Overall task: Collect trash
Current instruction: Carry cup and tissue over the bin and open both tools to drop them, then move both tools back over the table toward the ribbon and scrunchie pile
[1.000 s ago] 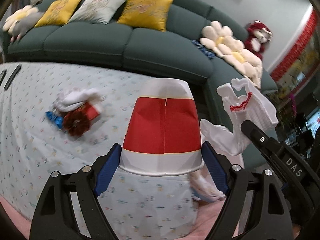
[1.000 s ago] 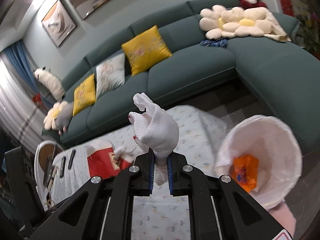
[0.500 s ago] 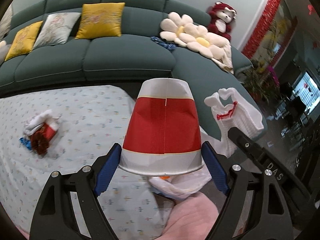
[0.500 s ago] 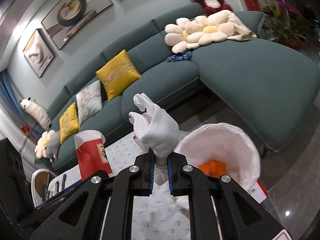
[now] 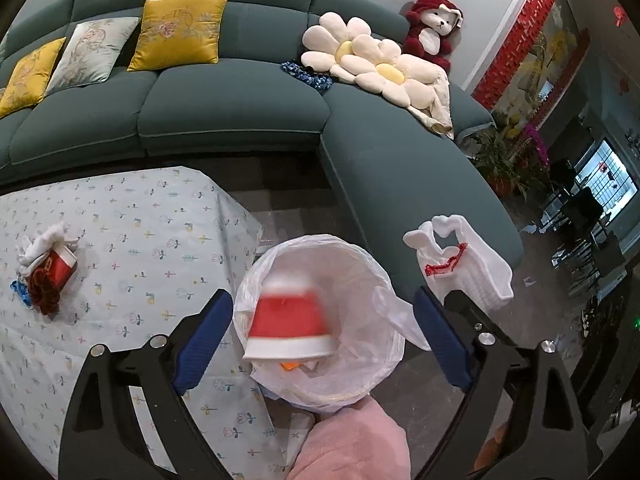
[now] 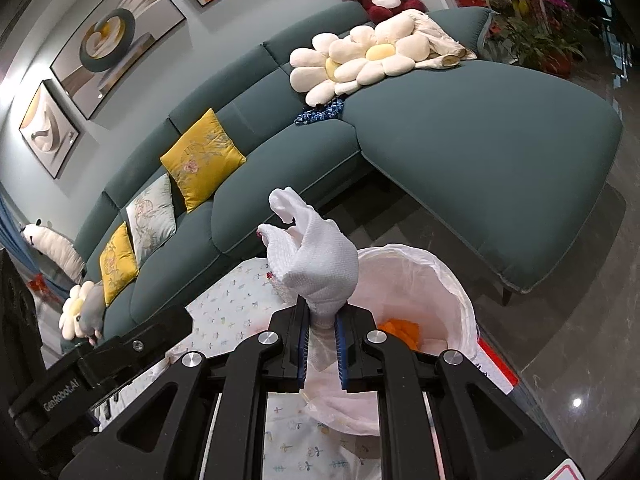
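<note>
- Teal sectional sofa point(image 5: 224, 108) behind, floral-cloth tabletop point(image 5: 120, 240) in front, lined trash bin point(image 5: 360, 264) at its corner.
- Left tongs point(image 5: 324, 336) spreading wide above the bin, pads clear of the red-and-white paper cup point(image 5: 288, 328), blurred, inside the bin's mouth.
- Right tongs point(image 6: 322, 350) clamped tight on a crumpled white tissue point(image 6: 320, 264), just beside the bin rim.
- More litter point(image 5: 44, 276) heaped far left on the cloth.
</note>
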### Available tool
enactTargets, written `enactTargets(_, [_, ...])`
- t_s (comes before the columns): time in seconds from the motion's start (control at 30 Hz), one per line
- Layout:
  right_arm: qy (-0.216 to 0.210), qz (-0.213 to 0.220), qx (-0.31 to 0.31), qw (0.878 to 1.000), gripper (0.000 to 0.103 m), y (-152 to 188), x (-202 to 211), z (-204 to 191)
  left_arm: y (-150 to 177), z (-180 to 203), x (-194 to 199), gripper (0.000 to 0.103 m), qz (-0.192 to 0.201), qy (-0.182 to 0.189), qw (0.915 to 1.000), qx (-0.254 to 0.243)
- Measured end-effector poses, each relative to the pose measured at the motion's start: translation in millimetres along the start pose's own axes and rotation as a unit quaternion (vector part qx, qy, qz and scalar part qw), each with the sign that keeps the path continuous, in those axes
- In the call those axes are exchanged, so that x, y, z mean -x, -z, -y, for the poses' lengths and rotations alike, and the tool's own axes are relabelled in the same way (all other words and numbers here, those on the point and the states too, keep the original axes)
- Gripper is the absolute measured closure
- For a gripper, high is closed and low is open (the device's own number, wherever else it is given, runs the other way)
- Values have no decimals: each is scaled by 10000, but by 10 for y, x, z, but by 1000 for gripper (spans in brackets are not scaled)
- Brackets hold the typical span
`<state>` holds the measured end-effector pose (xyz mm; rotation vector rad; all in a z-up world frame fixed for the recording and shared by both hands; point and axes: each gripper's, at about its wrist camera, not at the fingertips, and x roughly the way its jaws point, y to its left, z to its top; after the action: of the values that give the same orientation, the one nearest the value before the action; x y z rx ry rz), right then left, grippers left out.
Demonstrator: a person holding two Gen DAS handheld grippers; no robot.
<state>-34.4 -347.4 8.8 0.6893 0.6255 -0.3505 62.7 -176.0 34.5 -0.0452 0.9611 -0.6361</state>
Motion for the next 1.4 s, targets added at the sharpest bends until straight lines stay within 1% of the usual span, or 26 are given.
enactTargets(0.1, [10,-36,52,10000,91,-15,-44,-22,-14,-19,15,16,45,-100,9999,-50])
enactTargets(0.3, [16,-40,99,9999,86,15,-65,-105,-52,-157,52,16,85,-142,9998,141])
enactTargets(0.4, [84,-44,98,9999,84,33,-85,-121,-45,-207,73,16,103,-169,9996,192])
enactTargets(0.43, [93,-59,94,9999,81,38,-92,-128,-44,-228,77,16,106,-176,9996,210])
enactTargets(0.47, [101,-62,87,9999,74,42,-92,-135,-36,-253,80,16,104,-186,9995,236])
enactTargets(0.57, [148,-14,82,9999,61,49,-77,-167,-11,-319,78,16,86,-222,9993,296])
enactTargets(0.83, [63,-7,206,9998,58,32,-40,-327,22,-506,146,16,117,-292,9982,503])
enactTargets(1.0, [-32,-40,444,9990,57,68,-38,-548,13,-701,228,16,184,-347,9966,721])
enactTargets(1.13, [-108,-103,554,9984,57,109,-61,-699,25,-846,306,16,271,-433,9955,801])
enactTargets(1.2, [-136,-138,635,9978,56,139,-75,-783,33,-919,343,16,299,-472,9948,854])
enactTargets(1.27, [-149,-176,723,9971,52,182,-91,-883,41,-1013,387,16,330,-512,9937,942])
enactTargets(1.4, [-198,-257,891,9955,51,285,-126,-1075,74,-1262,485,16,394,-631,9906,1146])
